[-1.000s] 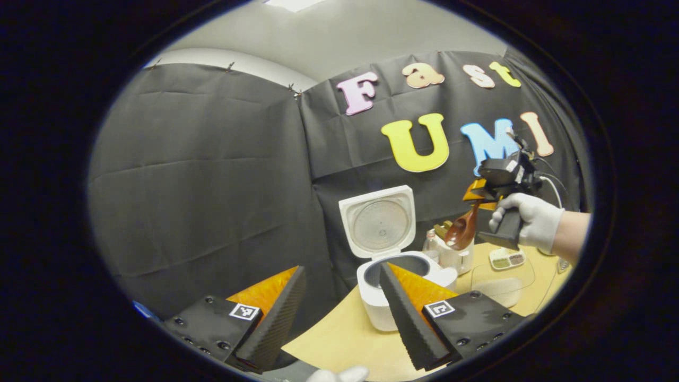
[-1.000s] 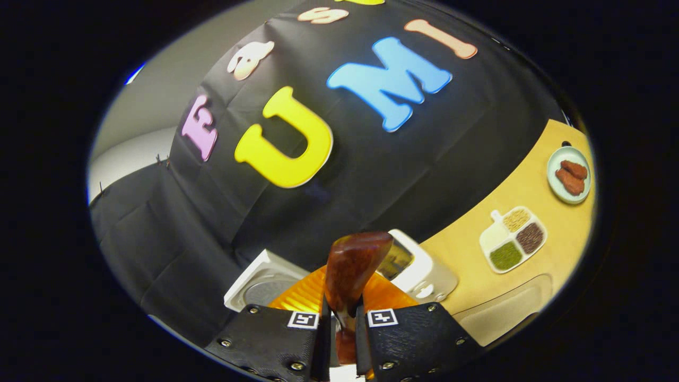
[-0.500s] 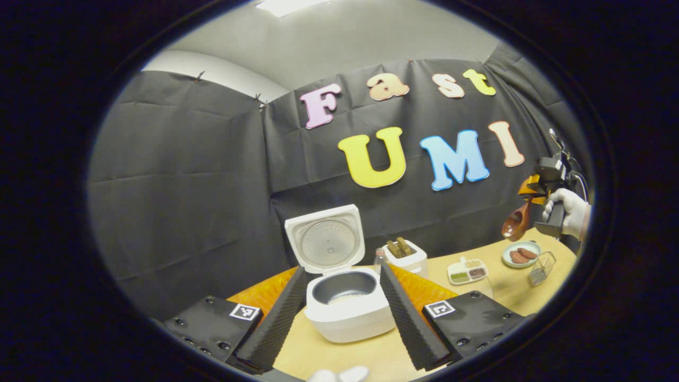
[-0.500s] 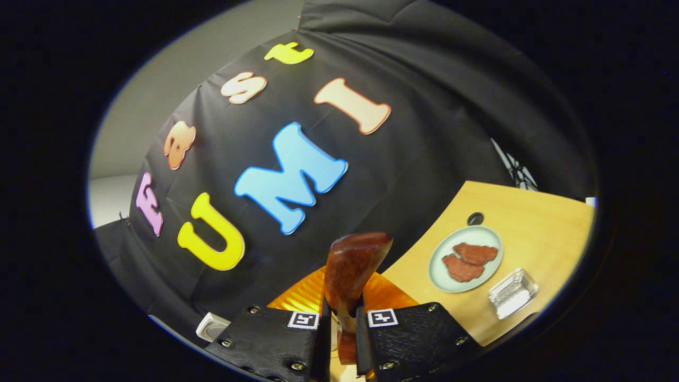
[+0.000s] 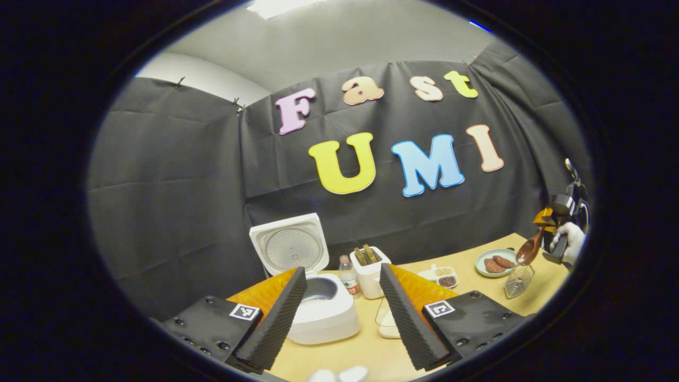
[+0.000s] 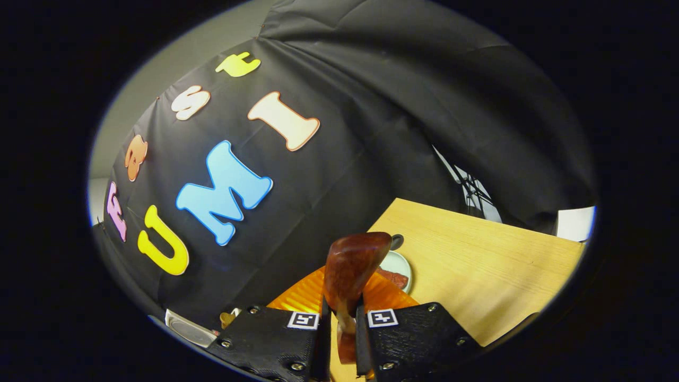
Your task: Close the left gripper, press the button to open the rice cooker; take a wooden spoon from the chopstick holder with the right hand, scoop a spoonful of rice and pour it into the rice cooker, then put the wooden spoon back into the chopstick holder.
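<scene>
My right gripper (image 6: 339, 331) clamped the wooden spoon (image 6: 350, 270) by its handle: stiff, light, probably slippery. My left gripper (image 5: 339, 313) stood wide, empty.

Black cloth (image 5: 175, 191) hangs as the booth's wall across the back and the left side of the left gripper view, creased in broad folds and held by small clips along its upper edge. Above it, at the top of that frame, a pale grey wall (image 5: 339, 42) rises to a bright ceiling light (image 5: 284, 5) at the upper edge. A light wooden tabletop (image 6: 493, 265) with visible grain fills the lower right of the right gripper view, its far edge meeting the cloth, and a small dark round hole (image 6: 397, 241) sits in it near that edge.
</scene>
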The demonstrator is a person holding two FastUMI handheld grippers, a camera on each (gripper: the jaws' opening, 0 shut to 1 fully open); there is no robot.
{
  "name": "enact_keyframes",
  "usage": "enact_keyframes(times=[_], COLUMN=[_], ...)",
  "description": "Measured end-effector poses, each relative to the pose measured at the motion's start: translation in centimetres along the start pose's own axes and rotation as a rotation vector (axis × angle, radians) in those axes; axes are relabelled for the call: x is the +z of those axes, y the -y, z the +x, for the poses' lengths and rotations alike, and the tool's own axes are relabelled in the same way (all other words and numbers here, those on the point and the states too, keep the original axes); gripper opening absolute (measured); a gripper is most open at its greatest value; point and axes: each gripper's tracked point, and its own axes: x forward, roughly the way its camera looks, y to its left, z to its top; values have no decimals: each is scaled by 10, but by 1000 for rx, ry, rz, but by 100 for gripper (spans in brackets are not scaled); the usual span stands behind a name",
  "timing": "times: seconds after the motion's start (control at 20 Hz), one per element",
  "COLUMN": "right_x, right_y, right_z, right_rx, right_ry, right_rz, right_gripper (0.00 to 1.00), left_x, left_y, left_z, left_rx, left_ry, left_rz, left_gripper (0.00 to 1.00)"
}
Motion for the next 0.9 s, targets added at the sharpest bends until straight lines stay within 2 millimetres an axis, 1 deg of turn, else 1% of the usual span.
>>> enact_keyframes(times=[0.2, 0.25, 0.3, 0.35, 0.45, 0.6, 0.75, 0.9], right_x=[-24, -31, -36, -43, -50, -60, -74, -73], right_y=[24, 29, 35, 38, 41, 47, 57, 59], right_z=[15, 11, 13, 15, 17, 22, 21, 18], right_rx=[-45, -52, -62, -64, -69, -72, -90, -97], right_ry=[-33, -46, -50, -65, -82, -90, -119, -107], right_rz=[-48, -56, -67, -66, -63, -99, -127, -149], right_gripper=[19, 19, 19, 19, 19, 19, 19, 19], left_x=[7, 9, 9, 10, 11, 10, 13, 13], left_y=[17, 21, 23, 26, 30, 34, 36, 36], left_z=[-2, -1, -2, -1, -2, -3, -1, -2], left_rx=[-11, -10, -12, -12, -13, -15, -14, -15], left_ry=[-1, 0, -3, -7, -7, -11, -11, -12], left_rz=[24, 28, 33, 34, 39, 45, 48, 46], left_gripper=[100, 100, 97, 94, 100, 100, 100, 100])
